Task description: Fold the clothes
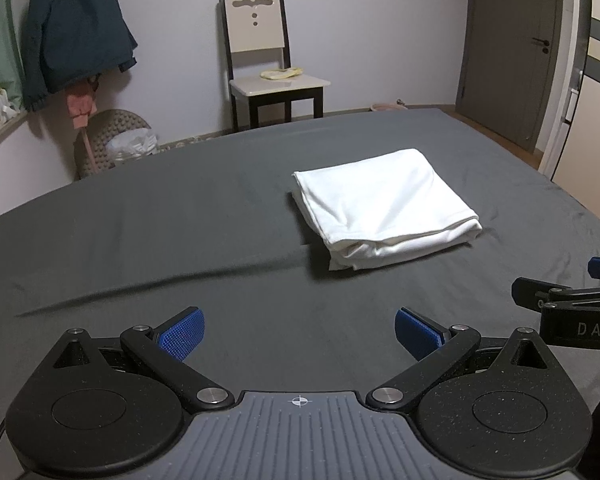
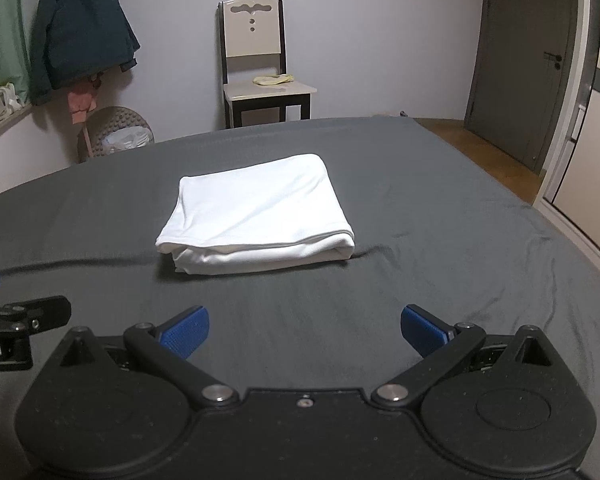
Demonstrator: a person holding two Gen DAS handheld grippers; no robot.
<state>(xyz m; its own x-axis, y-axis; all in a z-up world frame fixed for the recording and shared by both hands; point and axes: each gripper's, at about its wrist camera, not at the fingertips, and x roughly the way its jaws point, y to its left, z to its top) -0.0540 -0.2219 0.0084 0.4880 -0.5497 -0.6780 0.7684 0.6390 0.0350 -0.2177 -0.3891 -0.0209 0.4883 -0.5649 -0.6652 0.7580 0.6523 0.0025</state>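
Observation:
A white garment [image 1: 384,208] lies folded into a thick rectangle on the dark grey bed sheet [image 1: 180,232]; in the right wrist view the same white garment [image 2: 256,216] sits straight ahead. My left gripper [image 1: 299,332] hovers over the sheet, well short of the garment and to its left, open with nothing between its blue pads. My right gripper [image 2: 305,330] is also open and empty, pulled back from the garment's near edge. The two grippers are side by side; the right one's finger [image 1: 560,300] shows at the left wrist view's right edge.
A cream chair [image 1: 268,64] with a small yellowish item on its seat stands against the far wall beyond the bed. A dark jacket [image 1: 76,32] hangs at left above a round basket [image 1: 116,140]. A grey door [image 1: 512,48] stands at right. A long crease [image 1: 160,284] runs across the sheet.

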